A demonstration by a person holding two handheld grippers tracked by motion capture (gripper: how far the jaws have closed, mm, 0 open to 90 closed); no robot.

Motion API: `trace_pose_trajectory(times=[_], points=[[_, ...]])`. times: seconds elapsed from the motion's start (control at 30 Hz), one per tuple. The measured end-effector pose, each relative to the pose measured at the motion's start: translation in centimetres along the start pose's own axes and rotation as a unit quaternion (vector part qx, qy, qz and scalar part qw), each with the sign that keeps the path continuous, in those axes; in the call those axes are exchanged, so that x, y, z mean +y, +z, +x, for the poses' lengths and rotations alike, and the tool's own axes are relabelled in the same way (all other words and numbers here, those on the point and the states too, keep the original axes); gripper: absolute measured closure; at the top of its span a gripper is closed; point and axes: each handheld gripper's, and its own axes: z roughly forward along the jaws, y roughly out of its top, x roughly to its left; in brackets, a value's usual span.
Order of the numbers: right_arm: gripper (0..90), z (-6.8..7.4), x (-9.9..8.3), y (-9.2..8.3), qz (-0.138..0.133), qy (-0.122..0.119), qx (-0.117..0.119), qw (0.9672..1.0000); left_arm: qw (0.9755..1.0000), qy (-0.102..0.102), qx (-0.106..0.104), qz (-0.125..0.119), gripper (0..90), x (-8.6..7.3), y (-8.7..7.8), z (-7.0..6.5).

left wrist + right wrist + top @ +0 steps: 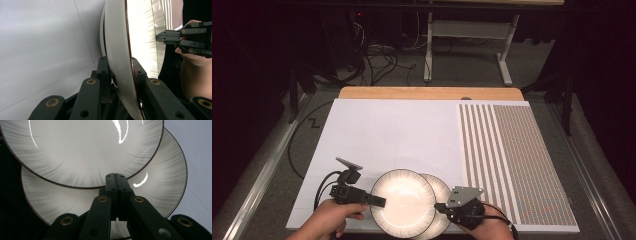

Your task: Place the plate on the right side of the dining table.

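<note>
At near table edge: left hand-held gripper [379,201] level, clamping upper plate [404,200] rim; right hand-held gripper [441,206] closed, empty.

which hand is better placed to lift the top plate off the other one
Left: its tongs already clamp the top plate's left rim. The right tongs are shut, empty, resting over the lower plate.

A: The upper plate [404,200] is white, with fine grey streaks fanning toward a thin dark brown rim. The lower plate [441,192] carries the same pattern.

B: The surface [392,130] is plain white; its right part [517,165] has brown and white stripes, then a fine brown grid. Both tools are black.
</note>
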Motion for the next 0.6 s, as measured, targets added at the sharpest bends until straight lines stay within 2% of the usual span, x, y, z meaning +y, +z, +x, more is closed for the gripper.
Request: trace_pose_trajectory(times=[0.27,0.6], points=[[89.1,-0.3,-0.1,-0.9,-0.022,0.013,-0.002,0.9997,1.0,0.004,-0.004,-0.007,75.5,-0.2,0.0,0.0],[79.1,-1.7,-0.7,-1.8,-0.041,0.043,-0.017,0.9981,0.9997,0.014,-0.003,-0.02,77.1,-0.2,-0.1,-0.2]])
